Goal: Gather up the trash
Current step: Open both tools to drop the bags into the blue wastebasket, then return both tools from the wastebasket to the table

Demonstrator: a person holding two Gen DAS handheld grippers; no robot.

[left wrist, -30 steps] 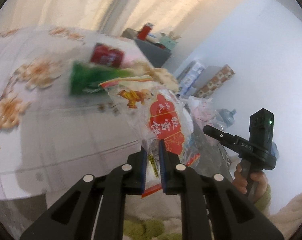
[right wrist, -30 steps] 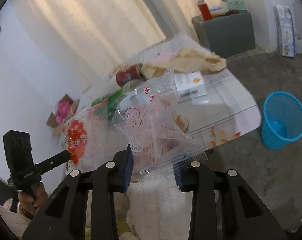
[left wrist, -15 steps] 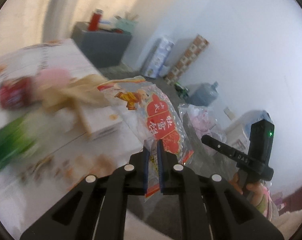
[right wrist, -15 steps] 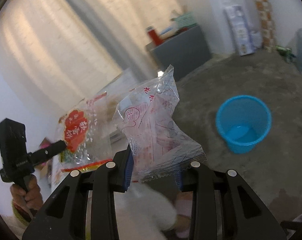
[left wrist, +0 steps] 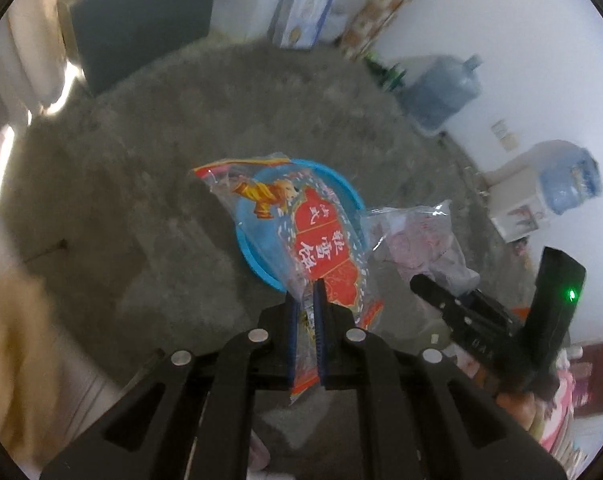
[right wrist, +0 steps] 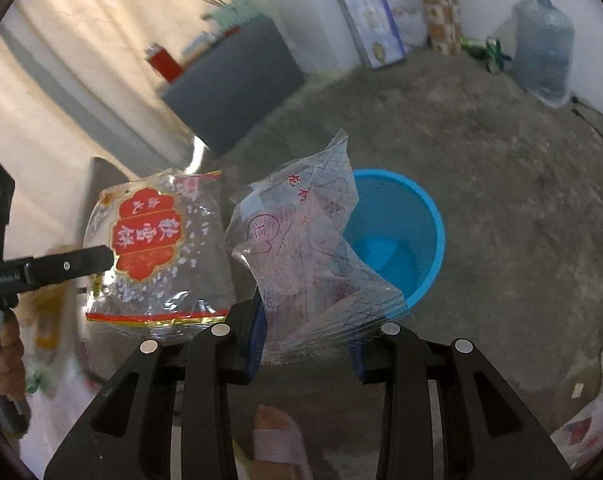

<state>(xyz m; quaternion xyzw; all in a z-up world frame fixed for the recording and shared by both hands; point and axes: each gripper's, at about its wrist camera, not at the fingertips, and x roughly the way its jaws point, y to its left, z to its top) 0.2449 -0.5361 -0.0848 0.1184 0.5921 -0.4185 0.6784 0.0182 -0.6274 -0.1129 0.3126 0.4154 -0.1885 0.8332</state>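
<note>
Left tool (left wrist: 305, 308) grips wrapper (left wrist: 317, 240) above grey floor (left wrist: 141, 160).

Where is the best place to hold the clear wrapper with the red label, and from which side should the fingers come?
Grip the red-label wrapper at its flat sealed end, coming edge-on from below, as the left gripper does: the thin film fits between nearly closed fingers.

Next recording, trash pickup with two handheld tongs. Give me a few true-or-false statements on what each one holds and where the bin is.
1. The left tongs grip a clear wrapper with a red label. True.
2. The right tongs are empty. False: they hold a crinkled clear wrapper with pink print.
3. The round blue plastic bin stands on the grey floor. True.
4. The red-label wrapper already lies inside the bin. False: it is held above it.
5. The bin lies tipped over. False: it stands upright.
</note>
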